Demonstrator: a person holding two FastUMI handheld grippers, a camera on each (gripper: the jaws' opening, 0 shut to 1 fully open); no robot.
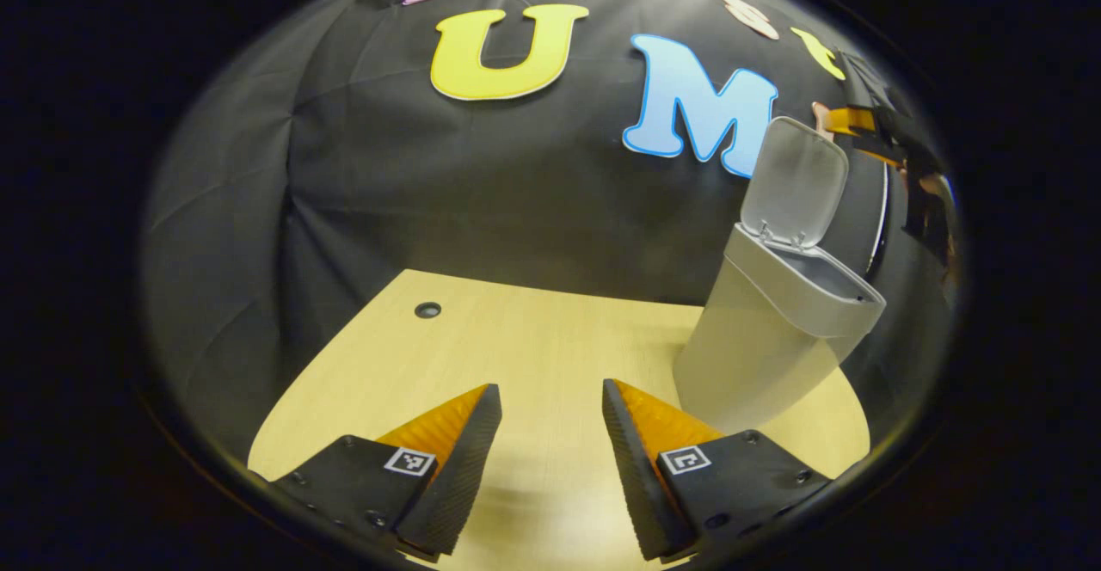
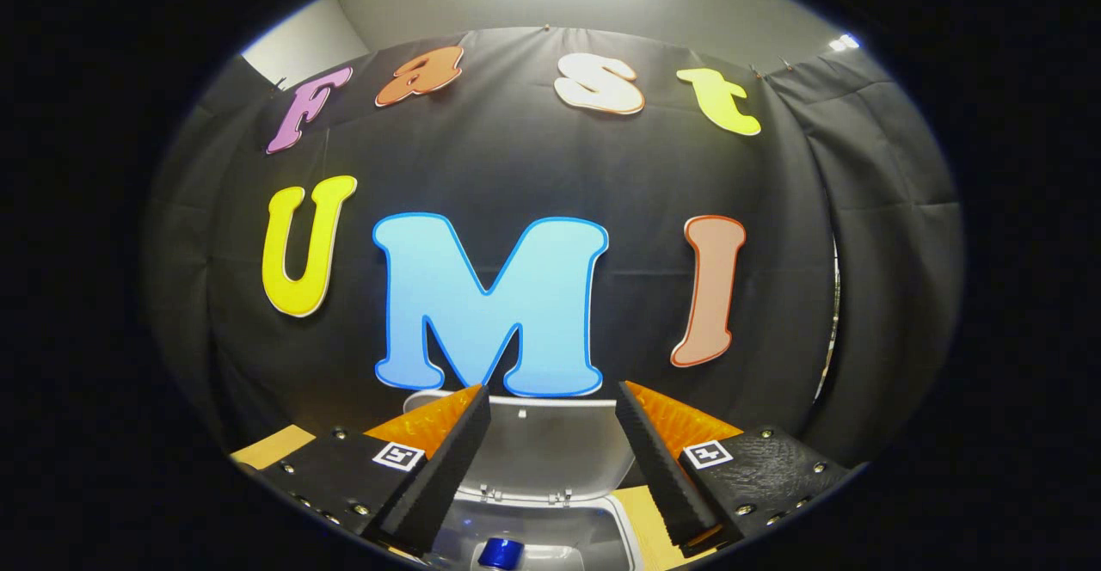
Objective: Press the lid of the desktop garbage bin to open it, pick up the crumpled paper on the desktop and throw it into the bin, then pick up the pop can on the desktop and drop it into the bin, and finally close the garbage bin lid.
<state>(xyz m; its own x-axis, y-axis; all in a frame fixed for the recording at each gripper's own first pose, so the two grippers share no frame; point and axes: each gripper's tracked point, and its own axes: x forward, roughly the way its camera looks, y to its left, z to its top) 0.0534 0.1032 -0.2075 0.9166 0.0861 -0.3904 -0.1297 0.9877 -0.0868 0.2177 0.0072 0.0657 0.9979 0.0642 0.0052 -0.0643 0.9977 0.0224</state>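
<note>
Right claw (image 2: pixel 550 459) hangs spread and empty directly over the open bin (image 2: pixel 538 537), its fingers framing the raised lid (image 2: pixel 550 446); down in the mouth, at the bottom edge of the right gripper view, sits a small blue thing (image 2: pixel 501 552), probably the can, already inside. No paper or can lies on the worktop (image 1: pixel 516 347) as far as either view reaches, so the step in hand looks like the last one: closing the lid. To do it well, I judge the claw should go behind or above the lid's top edge and push it forward and down with one finger or the closed tips, gently, since the bin is tall, narrow and likely light, and a sideways shove could tip or slide it. Pressing until the catch takes, then lifting straight off, would keep the lid from springing back. Left claw (image 1: pixel 550 459) is spread too, holding nothing, low over bare worktop well to the side of the bin (image 1: pixel 774 330); it could steady the body if needed. From the left gripper view comes the bin's whole shape, standing upright near the worktop's far edge with its lid (image 1: pixel 796 180) hinged at the back and tipped up, the other claw (image 1: pixel 860 119) above it, and a small dark hole (image 1: pixel 427 310) in the worktop. From the right gripper view comes the inside of the bin.
</note>
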